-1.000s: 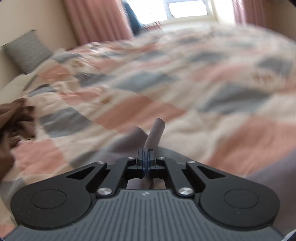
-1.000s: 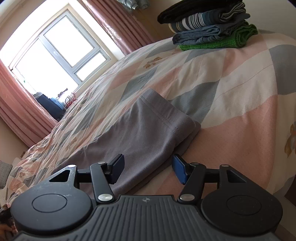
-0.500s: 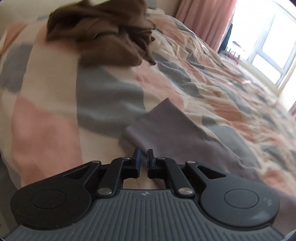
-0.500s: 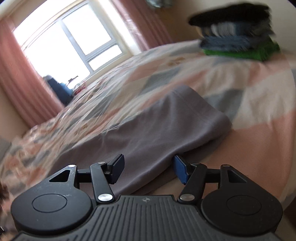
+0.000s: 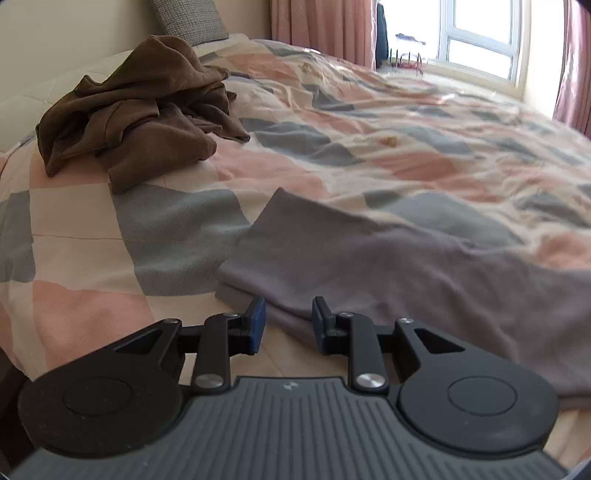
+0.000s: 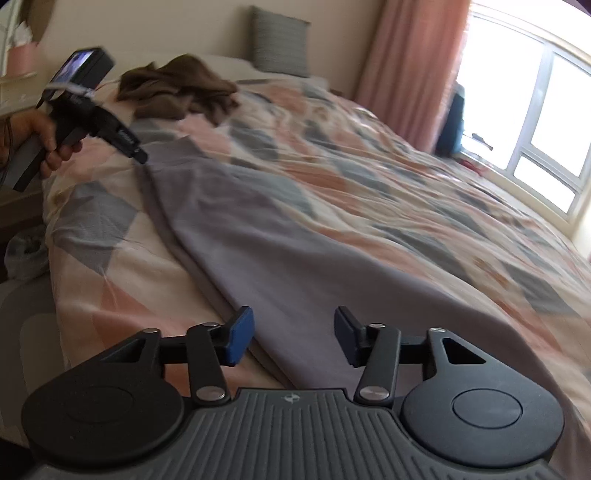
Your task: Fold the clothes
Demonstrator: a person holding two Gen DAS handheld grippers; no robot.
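Along the bed's (image 5: 92, 229) near edge lies the grey garment (image 5: 369, 258), long & flat, already doubled. Next fold, I'd judge: grab both layers at each end, lift evenly. Left gripper (image 5: 288, 321) spread at its corner, empty; right gripper (image 6: 293, 332) spread over other end. Garment's type unclear; brown heap (image 5: 140, 107) unfolded near far corner.

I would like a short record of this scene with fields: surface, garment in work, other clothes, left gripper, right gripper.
surface: bed with checked quilt
garment in work: grey garment, laid long and flat
other clothes: brown heap, unfolded, near the pillow
left gripper: open, at one end of the garment
right gripper: open, at the other end
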